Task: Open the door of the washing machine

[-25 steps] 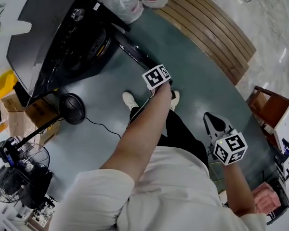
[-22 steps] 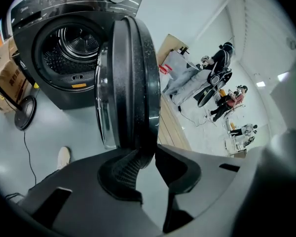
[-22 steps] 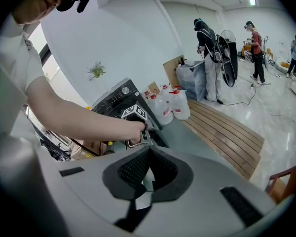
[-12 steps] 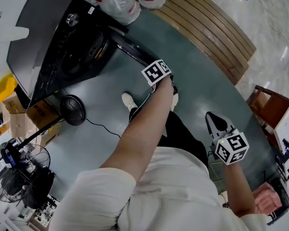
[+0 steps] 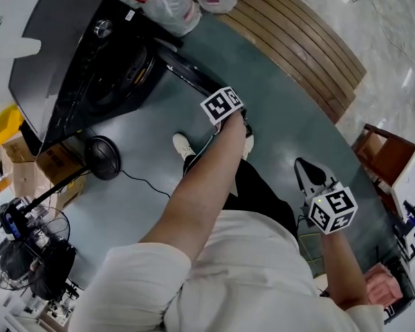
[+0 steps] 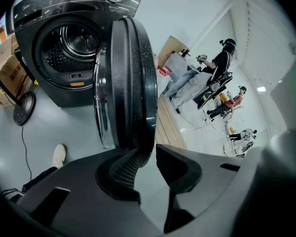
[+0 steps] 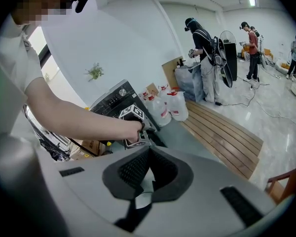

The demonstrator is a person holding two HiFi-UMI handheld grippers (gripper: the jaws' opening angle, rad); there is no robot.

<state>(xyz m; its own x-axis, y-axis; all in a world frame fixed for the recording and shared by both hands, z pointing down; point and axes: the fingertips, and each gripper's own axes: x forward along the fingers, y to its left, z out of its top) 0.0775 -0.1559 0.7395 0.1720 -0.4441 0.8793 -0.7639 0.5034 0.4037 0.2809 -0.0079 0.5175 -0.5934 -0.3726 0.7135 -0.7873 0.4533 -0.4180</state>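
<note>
Door edge (image 6: 133, 83) lies between just-opened fingers (image 6: 180, 167) of left gripper (image 6: 147, 152); right gripper (image 7: 148, 151) fingers (image 7: 133, 169) together.

Clothing: I'm wearing a white short-sleeved T-shirt (image 5: 249, 268), black trousers (image 5: 257, 194), white shoes (image 5: 182, 144) | Tools: my grey-bodied left gripper (image 6: 149, 151) and right gripper (image 7: 149, 149) are showing black ribbed pads (image 7: 133, 169) and white cubes (image 5: 223, 106) carrying black square markers.

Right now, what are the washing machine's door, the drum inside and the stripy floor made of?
Door: probably glossy dark plastic; it is speckled and reflects light. Drum: looks like shiny metal, silvery with rows of little holes. Stripy floor: looks like wood, brown planks with gaps, matte.
</note>
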